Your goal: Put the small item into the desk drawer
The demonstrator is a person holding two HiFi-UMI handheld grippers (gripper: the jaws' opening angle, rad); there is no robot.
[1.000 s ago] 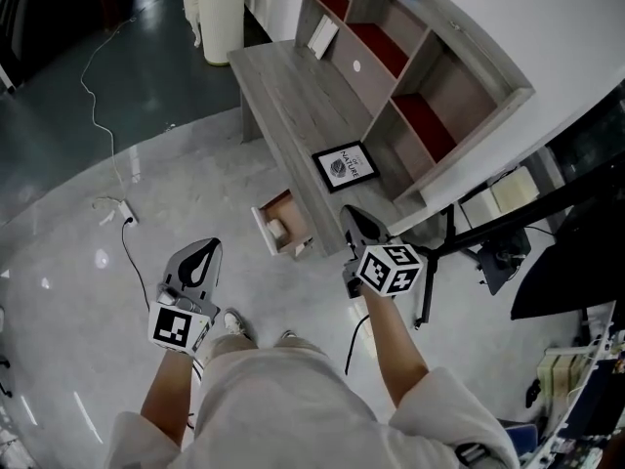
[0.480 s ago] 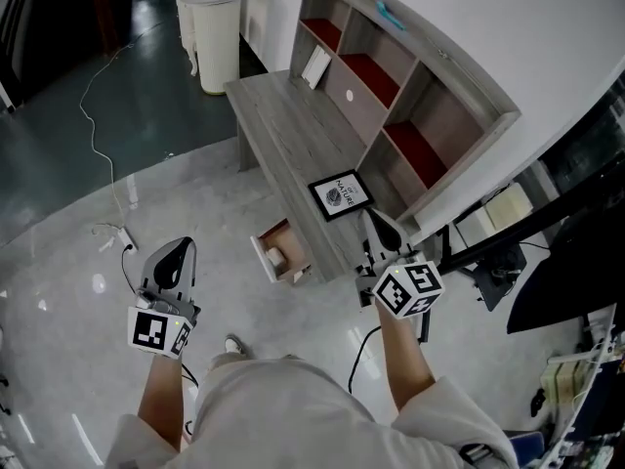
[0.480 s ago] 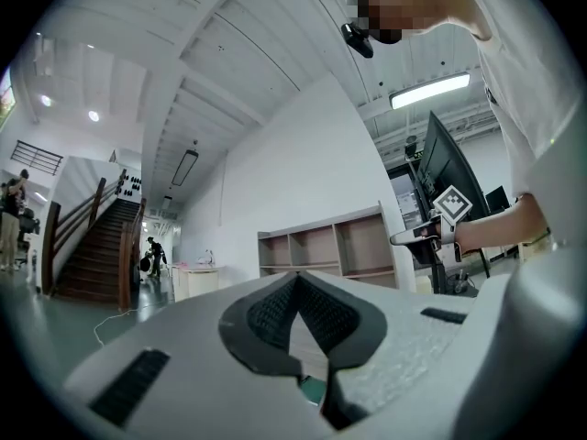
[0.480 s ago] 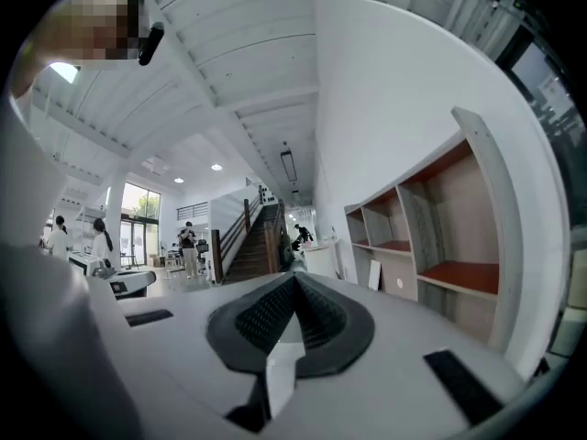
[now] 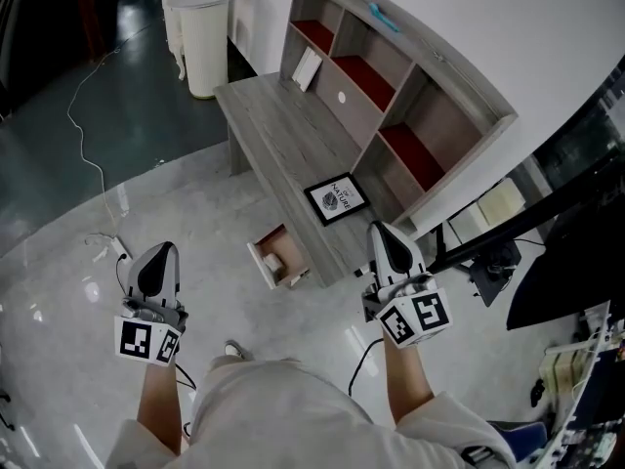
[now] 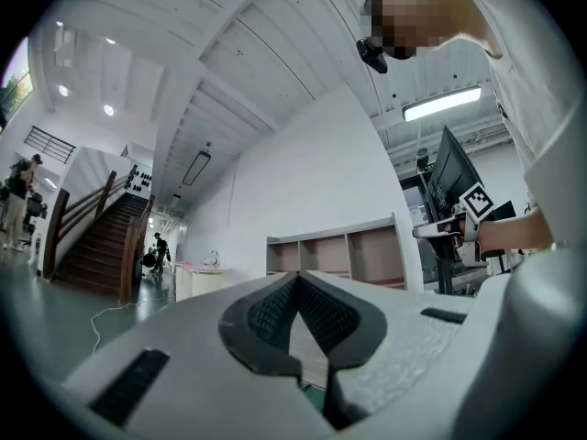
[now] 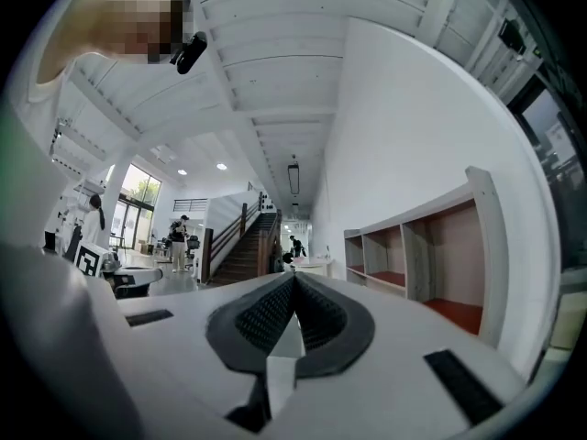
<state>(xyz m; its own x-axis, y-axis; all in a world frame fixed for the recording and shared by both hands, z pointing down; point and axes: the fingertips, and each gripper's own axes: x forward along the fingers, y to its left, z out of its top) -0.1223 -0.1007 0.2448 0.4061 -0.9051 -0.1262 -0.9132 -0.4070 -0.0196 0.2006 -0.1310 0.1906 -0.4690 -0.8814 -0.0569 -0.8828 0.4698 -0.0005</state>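
The grey wooden desk (image 5: pixel 278 135) has one drawer (image 5: pixel 293 249) pulled out over the floor. A small pale item (image 5: pixel 274 261) lies inside it. My left gripper (image 5: pixel 163 250) is held over the floor well left of the drawer, jaws shut and empty. At the desk's near right corner, my right gripper (image 5: pixel 380 229) is shut and holds nothing. In the left gripper view the left gripper (image 6: pixel 295 279) has its pads pressed together, pointing towards the shelves (image 6: pixel 335 250). The right gripper view shows the right gripper (image 7: pixel 293 279) with its pads meeting the same way.
A framed picture (image 5: pixel 335 196) lies on the desk by the shelf unit (image 5: pixel 395 91). A white round bin (image 5: pixel 204 29) stands at the desk's far end. A cable and power strip (image 5: pixel 112 247) lie on the floor at left. A black stand (image 5: pixel 488 254) is at right.
Both grippers have drawn back from the desk: the left has moved left and lower in view, the right to the right. The drawer stays open with the item inside.
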